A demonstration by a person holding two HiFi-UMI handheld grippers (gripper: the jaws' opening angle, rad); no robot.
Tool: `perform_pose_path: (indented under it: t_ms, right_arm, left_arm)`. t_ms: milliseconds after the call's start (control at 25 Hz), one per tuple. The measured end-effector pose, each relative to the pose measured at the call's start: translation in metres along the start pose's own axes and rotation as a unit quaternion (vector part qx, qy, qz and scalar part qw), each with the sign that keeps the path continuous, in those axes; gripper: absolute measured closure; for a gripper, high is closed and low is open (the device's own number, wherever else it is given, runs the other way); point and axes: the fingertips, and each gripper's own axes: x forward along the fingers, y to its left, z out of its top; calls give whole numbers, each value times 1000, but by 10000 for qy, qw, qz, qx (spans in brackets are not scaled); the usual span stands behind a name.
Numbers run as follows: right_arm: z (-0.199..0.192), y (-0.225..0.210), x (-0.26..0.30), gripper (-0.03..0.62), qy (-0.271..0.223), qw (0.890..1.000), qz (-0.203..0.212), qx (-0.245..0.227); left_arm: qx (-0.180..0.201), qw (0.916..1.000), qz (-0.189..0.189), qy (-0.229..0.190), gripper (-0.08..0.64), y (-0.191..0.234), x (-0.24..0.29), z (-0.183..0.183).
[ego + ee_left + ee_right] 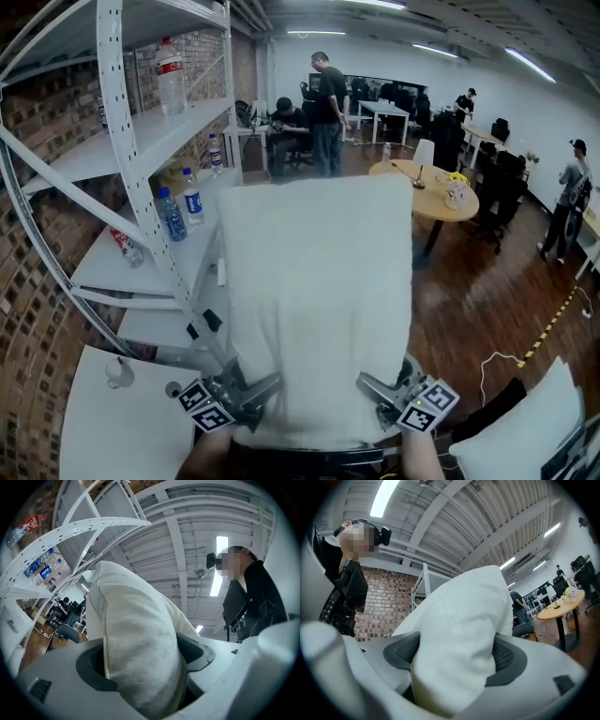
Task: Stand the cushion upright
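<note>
Now the plump white fabric cushion (pixel 314 300) has its lower edge clamped in the left gripper (pixel 253 392) and right gripper (pixel 377 390). Labels on the clear plastic bottles (pixel 194 199) are illegible.

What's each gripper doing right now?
Left gripper: closed on the cushion, bottom left corner.
Right gripper: closed on the same cushion, bottom right corner.

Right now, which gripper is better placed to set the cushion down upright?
Probably left: left gripper and right gripper both clamp the cushion low, but left is beside the white table.
</note>
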Motion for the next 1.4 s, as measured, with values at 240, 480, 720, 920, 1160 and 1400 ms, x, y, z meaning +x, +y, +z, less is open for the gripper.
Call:
perform_pose_path:
  t_ms: [240, 480, 720, 920, 1160, 1400]
  right_arm:
    - [-17, -18, 29, 167, 260, 9994, -162, 179]
    - [-20, -73, 59, 166, 240, 9991, -182, 310]
    - [-4, -178, 92, 166, 82, 9988, -132, 463]
    - [32, -274, 103, 166, -41, 9987, -130, 501]
    - [62, -368, 99, 166, -12, 9979, -304, 568]
    - [55, -429, 120, 166, 48, 9956, -521, 778]
  left_arm:
    - [-280, 9995, 125, 105, 189, 43, -2, -5]
    - [-340, 9990, 193, 231, 189, 95, 32, -14]
    - [-164, 9993, 103, 307, 189, 164, 117, -29]
    - [-135, 9992, 62, 369, 189, 209, 209, -46]
    - [-262, 9984, -5, 509, 189, 249, 301, -77]
    - [-490, 9962, 89, 709, 189, 303, 339, -97]
